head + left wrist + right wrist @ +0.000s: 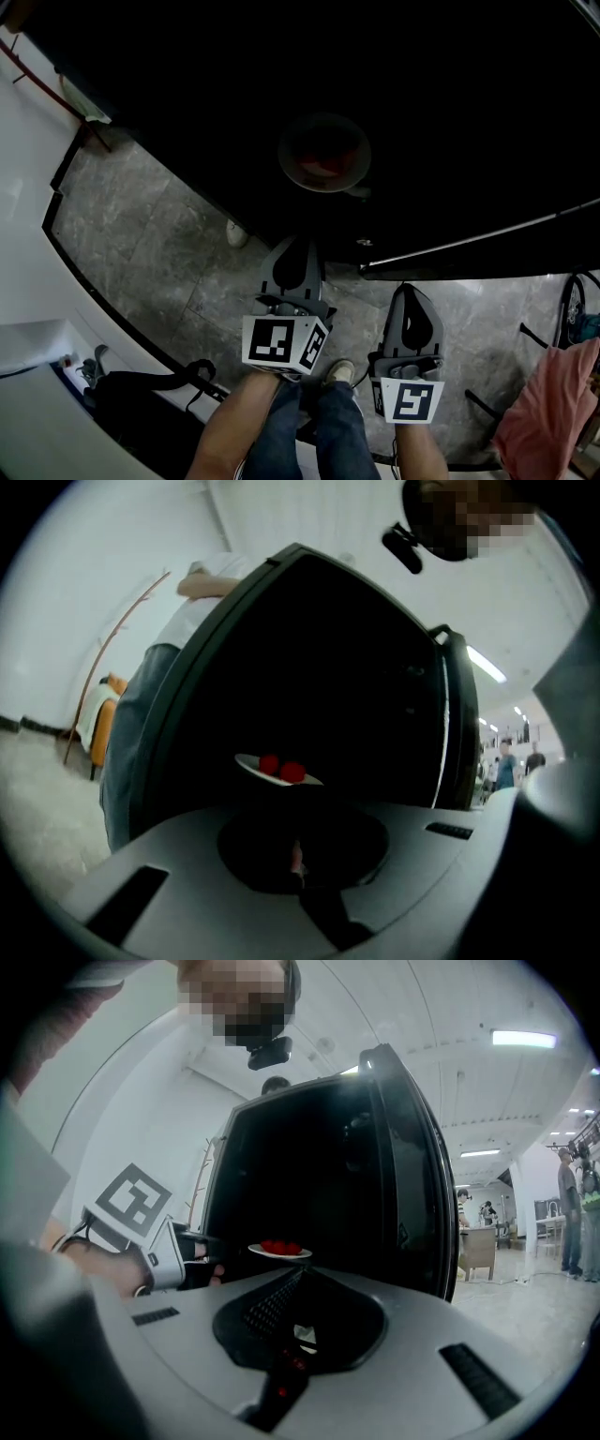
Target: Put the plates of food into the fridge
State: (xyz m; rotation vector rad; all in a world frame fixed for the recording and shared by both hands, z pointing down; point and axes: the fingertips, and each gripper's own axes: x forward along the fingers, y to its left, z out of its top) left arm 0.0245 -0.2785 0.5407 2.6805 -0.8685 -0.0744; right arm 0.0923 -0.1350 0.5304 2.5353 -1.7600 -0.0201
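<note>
A white plate with red food (323, 157) rests inside the dark black fridge (441, 112). It shows ahead of both grippers in the left gripper view (278, 769) and the right gripper view (279, 1251). My left gripper (297, 246) points at the fridge opening, short of the plate, its jaws shut with nothing between them (300, 803). In the right gripper view, a gap separates the left gripper (202, 1262) from the plate's rim. My right gripper (410, 292) hangs lower and to the right, jaws together and empty (302, 1276).
The fridge door (412, 1166) stands open at the right. On the stone floor there are a black bag (141, 394) and a rack with pink cloth (548, 403). A white wall (28, 281) runs along the left. People (567, 1199) stand far off.
</note>
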